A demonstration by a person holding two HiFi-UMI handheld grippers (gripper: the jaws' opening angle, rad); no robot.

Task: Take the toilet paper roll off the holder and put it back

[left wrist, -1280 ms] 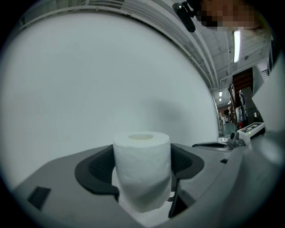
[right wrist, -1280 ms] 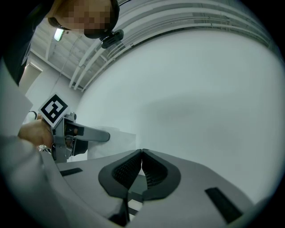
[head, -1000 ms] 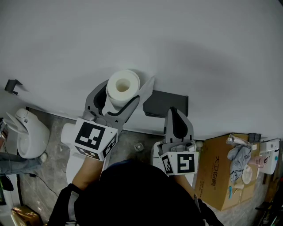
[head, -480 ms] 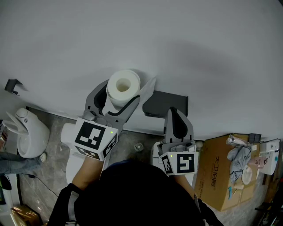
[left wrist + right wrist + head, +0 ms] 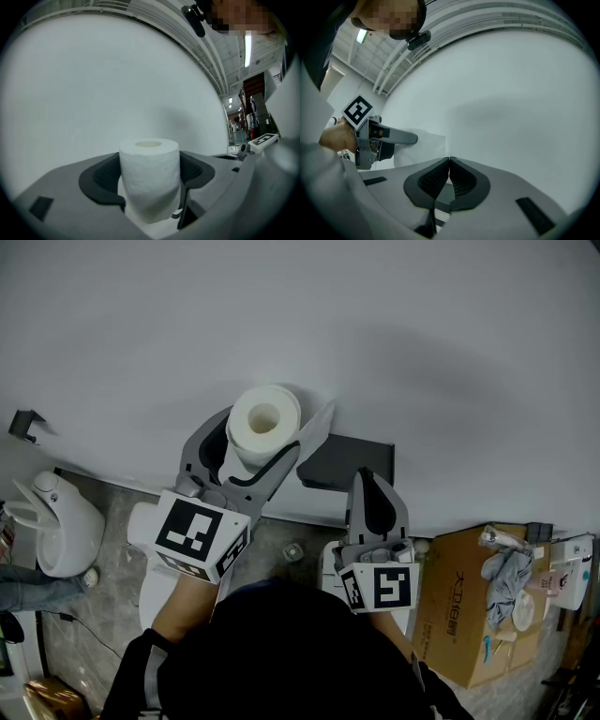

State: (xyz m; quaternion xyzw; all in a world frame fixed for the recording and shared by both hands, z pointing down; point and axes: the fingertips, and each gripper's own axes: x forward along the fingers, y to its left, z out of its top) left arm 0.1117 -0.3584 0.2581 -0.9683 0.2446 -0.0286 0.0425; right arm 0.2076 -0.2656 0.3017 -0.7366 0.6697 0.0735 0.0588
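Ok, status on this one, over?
Left gripper shut on toilet paper roll, left of holder, not on it. Right gripper shut, empty. Path looks clear.

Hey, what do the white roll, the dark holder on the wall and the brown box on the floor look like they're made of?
Toilet paper roll: soft white tissue, matte, faintly embossed, wound around a pale core, likely cardboard. Wall holder: dark grey, flat and smooth; metal or plastic, can't tell which. Box: brown cardboard, matte, with printed marks.
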